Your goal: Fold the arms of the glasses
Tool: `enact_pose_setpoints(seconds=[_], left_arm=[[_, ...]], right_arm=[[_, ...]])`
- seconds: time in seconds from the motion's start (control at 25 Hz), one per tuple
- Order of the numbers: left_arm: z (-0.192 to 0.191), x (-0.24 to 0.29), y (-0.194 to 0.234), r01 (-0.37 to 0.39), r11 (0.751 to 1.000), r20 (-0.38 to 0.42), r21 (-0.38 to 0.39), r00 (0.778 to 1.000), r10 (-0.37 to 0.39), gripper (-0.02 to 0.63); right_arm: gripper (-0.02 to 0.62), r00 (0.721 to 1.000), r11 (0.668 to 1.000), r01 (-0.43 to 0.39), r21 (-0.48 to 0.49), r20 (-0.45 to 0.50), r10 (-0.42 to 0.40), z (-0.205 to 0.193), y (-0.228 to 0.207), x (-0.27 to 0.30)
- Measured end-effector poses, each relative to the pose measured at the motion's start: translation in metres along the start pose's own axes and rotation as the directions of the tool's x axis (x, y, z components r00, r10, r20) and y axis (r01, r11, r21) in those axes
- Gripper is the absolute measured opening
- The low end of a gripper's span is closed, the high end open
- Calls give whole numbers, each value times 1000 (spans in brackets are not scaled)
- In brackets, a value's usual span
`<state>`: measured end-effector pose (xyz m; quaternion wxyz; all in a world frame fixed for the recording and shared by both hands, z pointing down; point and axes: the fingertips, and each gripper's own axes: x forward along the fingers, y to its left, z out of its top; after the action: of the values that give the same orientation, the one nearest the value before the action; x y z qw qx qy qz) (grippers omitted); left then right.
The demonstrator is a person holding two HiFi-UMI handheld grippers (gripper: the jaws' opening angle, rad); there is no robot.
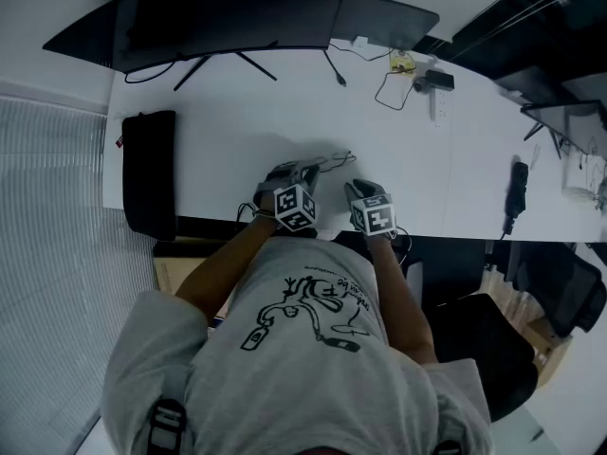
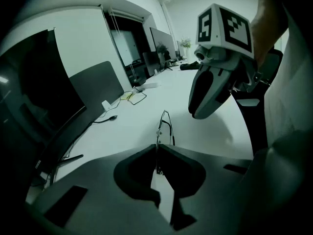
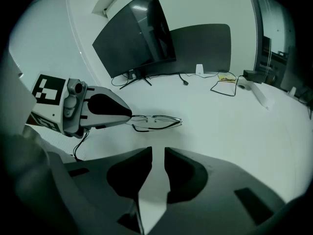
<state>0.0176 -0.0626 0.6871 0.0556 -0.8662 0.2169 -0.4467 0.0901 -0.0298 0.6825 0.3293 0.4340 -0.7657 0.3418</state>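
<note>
Your left gripper is pressed together on one end of the glasses, pinching the thin frame to anchor them near the front edge of the white desk. Their long axis runs straight out from those jaws, pointing towards your right. Your right gripper hovers just short of them, slightly parted and empty, probably placed to push an arm in.

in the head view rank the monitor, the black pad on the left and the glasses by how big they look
1. monitor, by far the largest
2. black pad
3. glasses, only a thin wire outline
</note>
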Motion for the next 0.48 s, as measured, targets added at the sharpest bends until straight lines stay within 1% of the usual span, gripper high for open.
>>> enact_pose_setpoints(seconds=[0.24,0.32,0.48], left_arm=[[-5,4,-12,-10,1000,-29,27,1000,10,28],[-5,5,-14,-10,1000,-35,24,999,11,28],[-6,7,-18,-8,1000,-44,17,999,9,29]], right_arm=[[87,1000,1000,-1,16,7,1,-14,-8,0],[87,1000,1000,-5,24,21,5,-20,-13,3],[86,1000,1000,-3,25,26,2,-18,-15,-5]])
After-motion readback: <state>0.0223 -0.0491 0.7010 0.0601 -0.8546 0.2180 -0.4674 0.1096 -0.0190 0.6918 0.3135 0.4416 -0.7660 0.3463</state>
